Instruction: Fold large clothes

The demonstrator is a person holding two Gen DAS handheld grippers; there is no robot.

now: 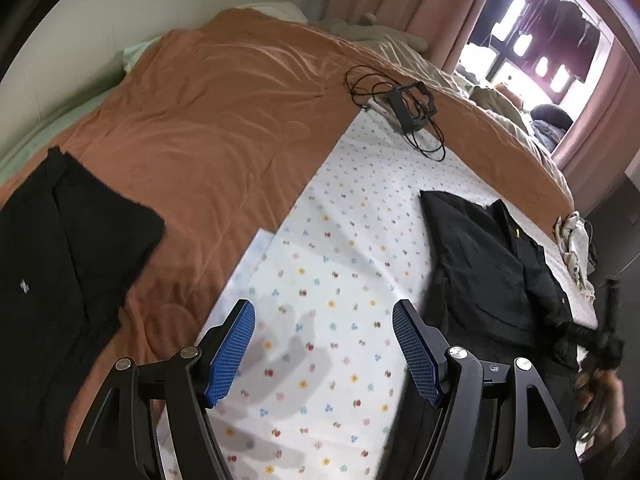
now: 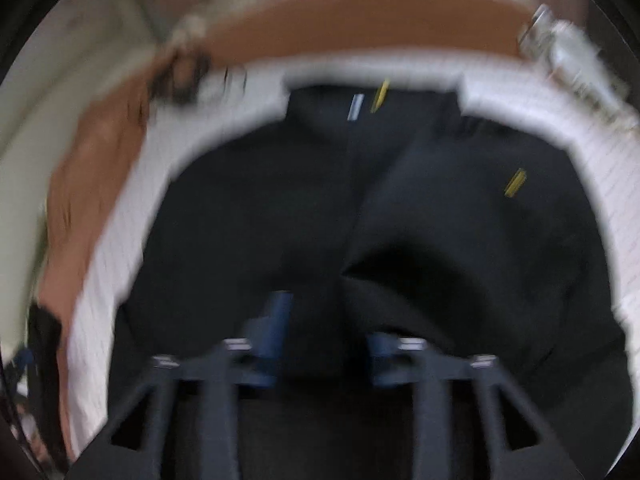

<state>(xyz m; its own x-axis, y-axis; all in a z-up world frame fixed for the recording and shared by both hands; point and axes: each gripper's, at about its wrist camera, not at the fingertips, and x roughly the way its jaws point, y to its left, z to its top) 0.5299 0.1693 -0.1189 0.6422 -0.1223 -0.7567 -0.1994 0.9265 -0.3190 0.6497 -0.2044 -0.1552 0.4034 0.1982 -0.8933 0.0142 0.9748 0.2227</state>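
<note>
Right wrist view, though smeared by motion, shows the black jacket (image 2: 360,208) filling the middle of the frame, lying on the white patterned sheet (image 2: 120,240), with its collar end toward the top of the frame and its hem toward the bottom. A centre seam or zip runs roughly top to bottom, so the garment's long axis lines up with the way the right gripper (image 2: 324,340) points. That gripper's blue pads stand partly apart, about halfway, with dark cloth seen behind the gap; whether they touch the fabric cannot be told through the blur, and nothing looks pinched.

Left wrist view puts the same jacket (image 1: 488,256) at the right of the frame, well off to the side of the left gripper (image 1: 324,344), whose jaws stand wide with only the flowered sheet (image 1: 320,240) between them, holding nothing. A second dark garment (image 1: 60,240) lies at the left edge on the orange blanket (image 1: 208,112), and a black frame with cables (image 1: 412,100) sits in the upper middle.

By my reading, the right gripper is much the nearer to the jacket and sits over its lower half, so the next grasp likely falls to it, while the left must travel rightward in its frame to reach the near edge.
</note>
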